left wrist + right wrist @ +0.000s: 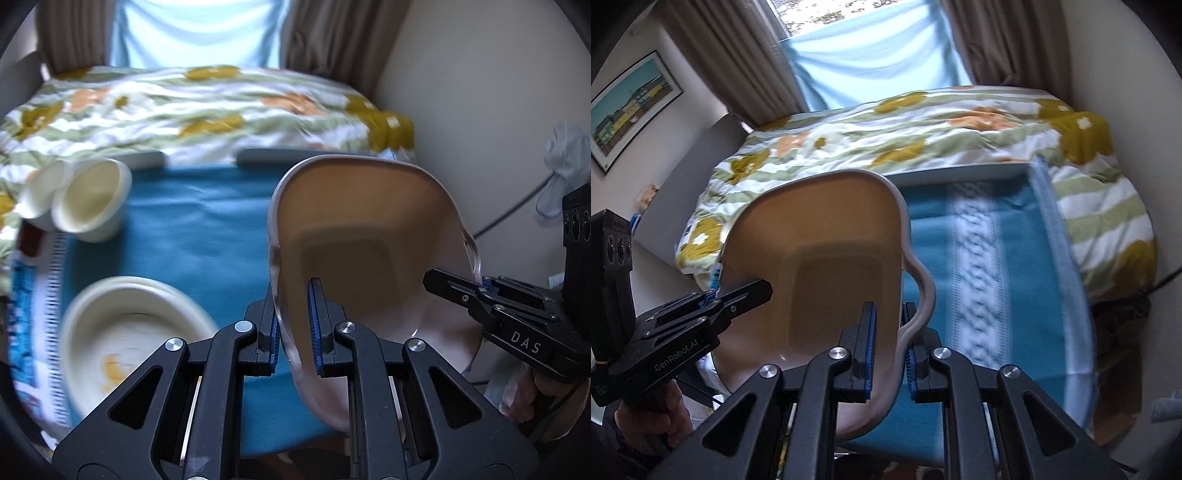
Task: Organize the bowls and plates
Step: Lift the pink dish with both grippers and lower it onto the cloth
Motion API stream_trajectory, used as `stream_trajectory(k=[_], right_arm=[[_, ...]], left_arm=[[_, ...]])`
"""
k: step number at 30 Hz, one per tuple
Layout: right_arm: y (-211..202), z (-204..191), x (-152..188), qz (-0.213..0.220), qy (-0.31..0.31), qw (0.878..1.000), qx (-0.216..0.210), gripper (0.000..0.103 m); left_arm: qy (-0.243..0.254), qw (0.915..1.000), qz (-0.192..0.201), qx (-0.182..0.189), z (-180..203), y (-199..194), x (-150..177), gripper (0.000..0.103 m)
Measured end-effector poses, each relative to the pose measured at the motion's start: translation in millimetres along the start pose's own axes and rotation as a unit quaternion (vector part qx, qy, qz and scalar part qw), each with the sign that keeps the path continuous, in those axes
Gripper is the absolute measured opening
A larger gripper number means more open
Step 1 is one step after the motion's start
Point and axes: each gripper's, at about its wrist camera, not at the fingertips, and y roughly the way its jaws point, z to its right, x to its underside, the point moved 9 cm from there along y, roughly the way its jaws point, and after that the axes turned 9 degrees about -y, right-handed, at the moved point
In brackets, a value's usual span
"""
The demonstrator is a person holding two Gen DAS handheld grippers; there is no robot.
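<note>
Both grippers hold one tan square dish [365, 240] with small handles, tilted up above the table. My left gripper [295, 325] is shut on its left rim. My right gripper [476, 286] clamps the opposite rim. In the right wrist view the same dish [827, 258] fills the middle, my right gripper [890, 350] is shut on its handled rim, and my left gripper [718, 291] grips the far rim. A cream plate [125, 332] with a yellow mark lies at the lower left. Two cream cups [88, 199] lie tipped on their sides at the far left.
A teal cloth [199, 229] with a white patterned stripe [979, 266] covers the table. A floral duvet [184, 107] on a bed lies behind it. Curtains and a window stand at the back. A wall [480, 92] and a cable are at the right.
</note>
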Motion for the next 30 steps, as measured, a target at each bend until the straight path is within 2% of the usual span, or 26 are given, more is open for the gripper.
stream_trajectory(k=[5, 10, 15, 24, 27, 29, 30], right_arm=[[26, 54, 27, -0.026, 0.007, 1.000, 0.011, 0.013], [51, 82, 52, -0.043, 0.007, 0.999, 0.006, 0.013], [52, 87, 61, -0.039, -0.001, 0.999, 0.005, 0.013], [57, 88, 64, -0.039, -0.007, 0.999, -0.013, 0.013], [57, 87, 64, -0.040, -0.014, 0.999, -0.022, 0.013], [57, 87, 64, -0.041, -0.022, 0.999, -0.024, 0.015], [56, 87, 63, -0.039, -0.026, 0.999, -0.024, 0.022]], left_arm=[[-0.001, 0.9994, -0.035, -0.005, 28, 63, 24, 0.012], [0.007, 0.9981, -0.058, -0.021, 35, 98, 46, 0.012], [0.009, 0.9973, -0.063, -0.037, 33, 108, 57, 0.012], [0.012, 0.9969, -0.063, -0.045, 29, 111, 53, 0.013], [0.007, 0.9963, -0.071, -0.048, 29, 113, 53, 0.028], [0.005, 0.9967, -0.066, -0.047, 29, 111, 51, 0.061], [0.005, 0.9971, -0.061, -0.046, 29, 110, 50, 0.066]])
